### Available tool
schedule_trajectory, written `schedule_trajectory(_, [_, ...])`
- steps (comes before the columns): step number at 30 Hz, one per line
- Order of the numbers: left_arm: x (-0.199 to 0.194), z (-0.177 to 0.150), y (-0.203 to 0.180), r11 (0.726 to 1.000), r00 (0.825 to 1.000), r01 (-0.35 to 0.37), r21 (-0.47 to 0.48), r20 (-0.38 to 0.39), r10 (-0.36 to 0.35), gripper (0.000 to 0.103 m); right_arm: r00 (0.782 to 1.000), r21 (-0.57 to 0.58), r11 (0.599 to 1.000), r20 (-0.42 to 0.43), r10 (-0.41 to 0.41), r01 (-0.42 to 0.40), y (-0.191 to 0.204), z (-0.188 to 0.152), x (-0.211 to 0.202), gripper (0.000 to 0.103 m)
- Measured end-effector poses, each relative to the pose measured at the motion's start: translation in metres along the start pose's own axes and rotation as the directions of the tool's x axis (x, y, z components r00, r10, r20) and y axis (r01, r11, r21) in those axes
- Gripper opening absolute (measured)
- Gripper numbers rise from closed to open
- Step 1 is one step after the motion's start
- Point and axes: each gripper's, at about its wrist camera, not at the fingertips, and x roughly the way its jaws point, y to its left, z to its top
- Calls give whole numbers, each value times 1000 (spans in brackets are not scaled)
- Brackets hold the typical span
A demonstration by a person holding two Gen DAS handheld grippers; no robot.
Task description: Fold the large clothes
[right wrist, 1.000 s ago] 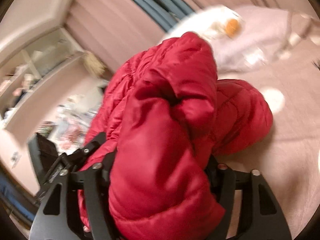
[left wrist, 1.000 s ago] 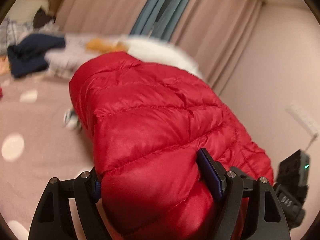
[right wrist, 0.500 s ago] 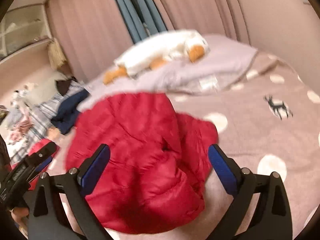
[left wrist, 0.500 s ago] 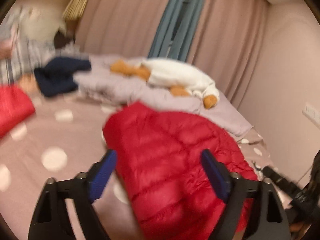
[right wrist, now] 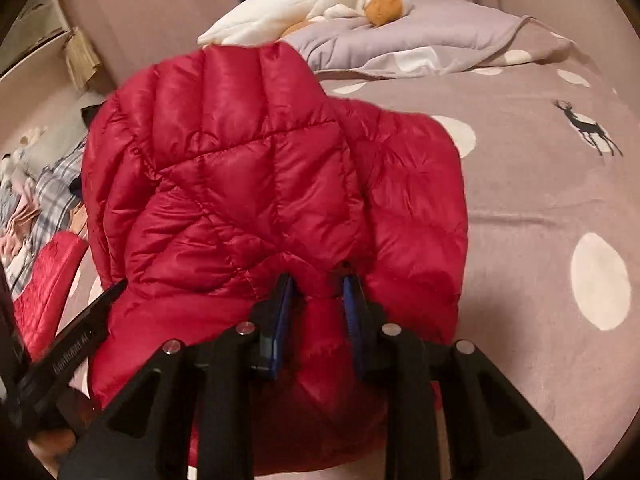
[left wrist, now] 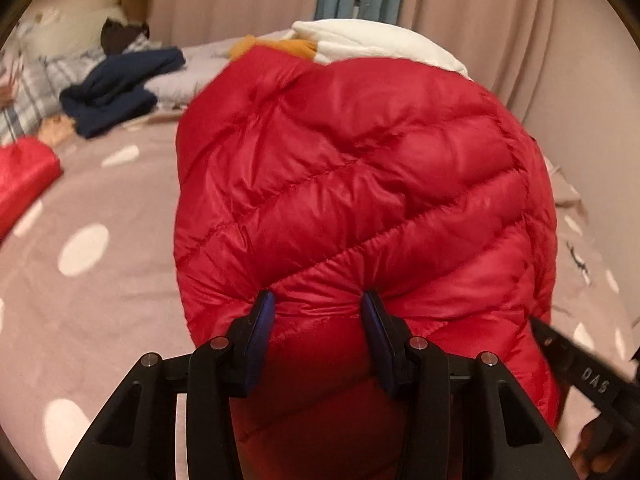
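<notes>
A red quilted puffer jacket (left wrist: 360, 184) lies bunched on the pink dotted bedspread (left wrist: 80, 312). My left gripper (left wrist: 318, 312) is shut on a thick fold of its near edge, blue pads pressing into the fabric. In the right wrist view the same jacket (right wrist: 260, 184) fills the centre, and my right gripper (right wrist: 318, 284) is shut on a pinch of its near edge. The other gripper's black body shows at the right edge of the left view (left wrist: 592, 380) and the left edge of the right view (right wrist: 68, 356).
A white goose plush (right wrist: 320, 4) lies on a grey pillow (right wrist: 440, 28) at the head of the bed. A navy garment (left wrist: 116, 88), plaid clothes (left wrist: 24, 92) and another red garment (left wrist: 20, 184) lie to the left. Curtains (left wrist: 440, 4) hang behind.
Half a second ago both grippers were open over the dropped jacket. Now both have closed on folds of its near edge, and the jacket fills more of each view.
</notes>
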Motion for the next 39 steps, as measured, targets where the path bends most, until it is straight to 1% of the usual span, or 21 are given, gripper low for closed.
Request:
schedule_trajectory(2, [-3,-2,4,1000,1000,15,-9,2,-15,47,1000,-32,999,6,-28,28,7,2,-5,27])
schedule_trajectory(4, [-6,-3,9,999,1000,28,-28,5,-27,47,999,-39,999,8,-36,37,10,-1,-9,27])
schedule_trajectory(6, [-16,-3,9,1000,1000,12,-25,11,-11,47,1000,-13,1000,11,-25,25,9,-1,-14,27])
schedule_trajectory(8, [-24,0,1,1000,999,-17,10,42,17,47,1000,-4,1000,16,-17,17,9,0,-22,27])
schedule_trajectory(10, [-34,-1,-7,996,995,-71,61,77,67,47,999,-18,1000,32,-22,22,10,3,-34,27])
schedule_trajectory(11, [-36,1,-9,994,993,-87,67,86,81,47,999,-32,999,41,-31,33,11,2,-41,27])
schedule_trajectory(13, [-53,-2,-11,994,992,-89,61,98,82,47,998,-44,998,51,-46,48,12,2,-50,29])
schedule_trajectory(15, [-74,-3,-9,995,991,-81,55,113,74,47,997,-31,999,69,-43,45,13,4,-63,29])
schedule_trajectory(18, [-99,8,-14,995,977,-70,75,204,54,47,993,-52,998,119,-25,32,18,7,-91,29])
schedule_trajectory(20, [-131,9,-18,994,961,-75,82,270,51,47,985,-102,992,166,-52,69,27,6,-114,29])
schedule_trajectory(22, [-155,10,-20,995,954,-66,74,295,42,47,979,-145,986,196,-55,84,34,4,-134,29])
schedule_trajectory(24, [-174,13,-17,997,951,-43,59,308,23,47,975,-178,982,223,-24,65,39,2,-155,29])
schedule_trajectory(27, [-193,19,-13,999,948,-44,23,316,35,47,960,-217,974,278,-3,66,46,-7,-187,29])
schedule_trajectory(28, [-206,17,-10,1000,943,-24,11,333,19,47,956,-225,972,293,-3,72,47,-10,-195,31])
schedule_trajectory(30, [-216,15,-7,1000,935,12,2,353,-12,47,949,-239,968,316,2,77,49,-15,-210,41])
schedule_trajectory(31, [-221,13,-6,1000,934,19,-5,356,-16,47,947,-240,968,322,9,73,48,-17,-217,48])
schedule_trajectory(33, [-231,9,-4,999,933,31,-15,359,-23,47,945,-237,969,327,14,67,45,-21,-228,49])
schedule_trajectory(34, [-235,8,-5,999,932,47,-9,360,-41,47,941,-227,972,338,14,67,42,-23,-235,50])
schedule_trajectory(36, [-241,6,-5,996,925,84,4,372,-80,47,929,-203,977,371,20,59,38,-28,-250,50])
schedule_trajectory(37, [-243,6,-5,996,921,90,8,380,-86,47,918,-194,979,395,24,58,35,-31,-258,51])
schedule_trajectory(39, [-251,2,-8,998,908,65,14,414,-65,47,905,-189,980,424,21,66,34,-37,-270,56])
